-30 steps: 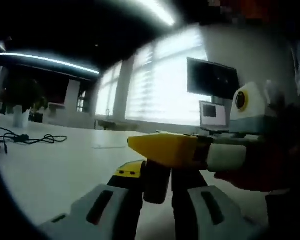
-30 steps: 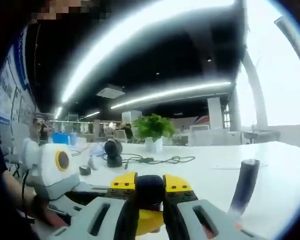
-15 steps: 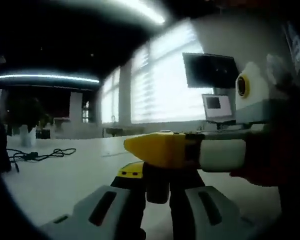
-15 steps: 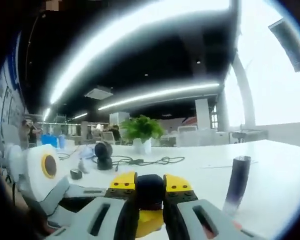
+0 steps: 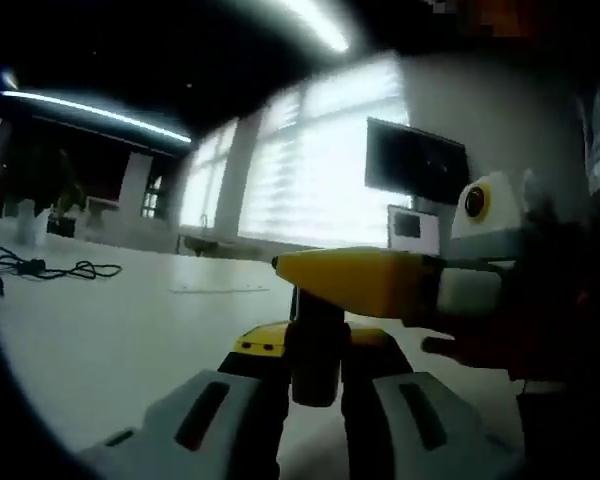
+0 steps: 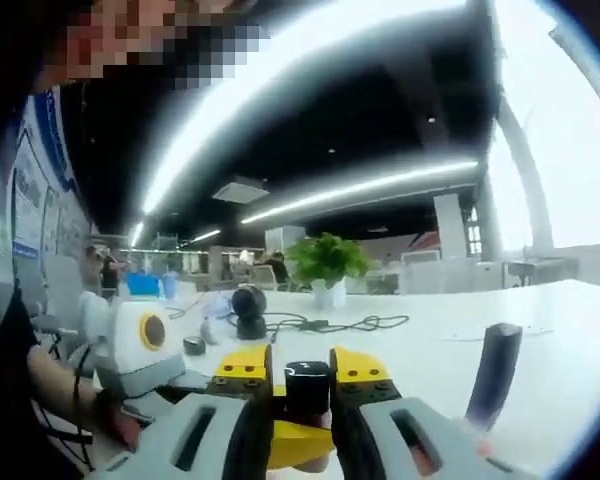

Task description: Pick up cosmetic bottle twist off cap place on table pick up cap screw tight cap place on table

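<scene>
Left gripper [image 5: 315, 368] pinching dark bottle [image 5: 316, 340]; right gripper [image 6: 307, 395] clamped on cap [image 6: 307, 385], now apparently lifted clear — twist-off probably done.

A: Left gripper view?
B: Sits low over the table [image 5: 100, 330], looks along its own jaws toward the windows [image 5: 310, 170] and a monitor [image 5: 415, 160]. Very near: the right gripper [image 5: 365, 282] crosses from the right just past the jaw tips.
A: Right gripper view?
B: Also low, faces across the table [image 6: 560, 330] toward a plant [image 6: 325, 262]. The left gripper [image 6: 145, 350] enters from the left.
A: Shared?
B: The table and the bottle [image 5: 315, 345] [image 6: 307, 388] between both jaw pairs.
</scene>
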A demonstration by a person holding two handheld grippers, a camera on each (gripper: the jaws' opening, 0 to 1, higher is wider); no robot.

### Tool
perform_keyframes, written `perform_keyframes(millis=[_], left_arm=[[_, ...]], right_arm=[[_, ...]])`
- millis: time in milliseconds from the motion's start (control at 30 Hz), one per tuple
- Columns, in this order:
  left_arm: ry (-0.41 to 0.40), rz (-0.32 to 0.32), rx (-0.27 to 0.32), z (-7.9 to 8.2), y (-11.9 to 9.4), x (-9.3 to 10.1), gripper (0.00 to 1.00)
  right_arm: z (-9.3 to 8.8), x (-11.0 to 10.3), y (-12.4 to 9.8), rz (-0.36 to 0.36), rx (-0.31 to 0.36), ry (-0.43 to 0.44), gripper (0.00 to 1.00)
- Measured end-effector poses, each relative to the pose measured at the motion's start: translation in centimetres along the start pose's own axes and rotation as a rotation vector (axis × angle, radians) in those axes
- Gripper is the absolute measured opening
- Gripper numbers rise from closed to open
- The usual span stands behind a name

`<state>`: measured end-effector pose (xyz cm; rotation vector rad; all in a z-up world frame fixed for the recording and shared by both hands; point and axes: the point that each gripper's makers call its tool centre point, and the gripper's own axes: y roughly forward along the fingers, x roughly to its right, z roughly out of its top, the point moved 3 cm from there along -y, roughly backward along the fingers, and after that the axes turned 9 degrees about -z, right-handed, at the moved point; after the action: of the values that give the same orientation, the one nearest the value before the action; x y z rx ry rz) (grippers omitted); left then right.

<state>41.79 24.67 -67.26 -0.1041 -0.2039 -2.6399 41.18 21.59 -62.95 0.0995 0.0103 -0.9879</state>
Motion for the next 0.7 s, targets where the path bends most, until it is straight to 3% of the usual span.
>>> perform_keyframes(millis=[133, 167, 300, 367, 500, 567, 700], left_arm=[[0.023, -0.065, 0.002, 0.0, 0.3, 1.4, 0.08], [0.029, -0.094, 0.007, 0.2, 0.4, 2.0, 0.08], [0.019, -0.196, 0.008, 0.0, 0.5, 3.9, 0.08], [0.025, -0.234, -0.01, -0.3, 0.6, 4.7, 0.08], [0.028, -0.372, -0.028, -0.7, 0.6, 7.4, 0.08], [0.03, -0.398, -0.029, -0.8, 0.7, 8.0, 0.08], [0.016, -0.443, -0.03, -0.9, 0.6, 8.8, 0.09]], right_arm=[[0.4, 0.8, -2.0, 0.178, -0.031, 0.046, 0.22], [0.4, 1.1, -2.5, 0.216, -0.043, 0.091, 0.23], [0.6, 1.5, -4.6, 0.377, -0.054, 0.128, 0.24], [0.7, 1.2, -5.6, 0.449, -0.06, 0.124, 0.24], [0.5, 0.2, -6.7, 0.562, -0.093, 0.039, 0.24], [0.3, -0.5, -7.1, 0.624, -0.118, 0.029, 0.24], [-0.2, -1.2, -7.4, 0.676, -0.142, -0.011, 0.23]])
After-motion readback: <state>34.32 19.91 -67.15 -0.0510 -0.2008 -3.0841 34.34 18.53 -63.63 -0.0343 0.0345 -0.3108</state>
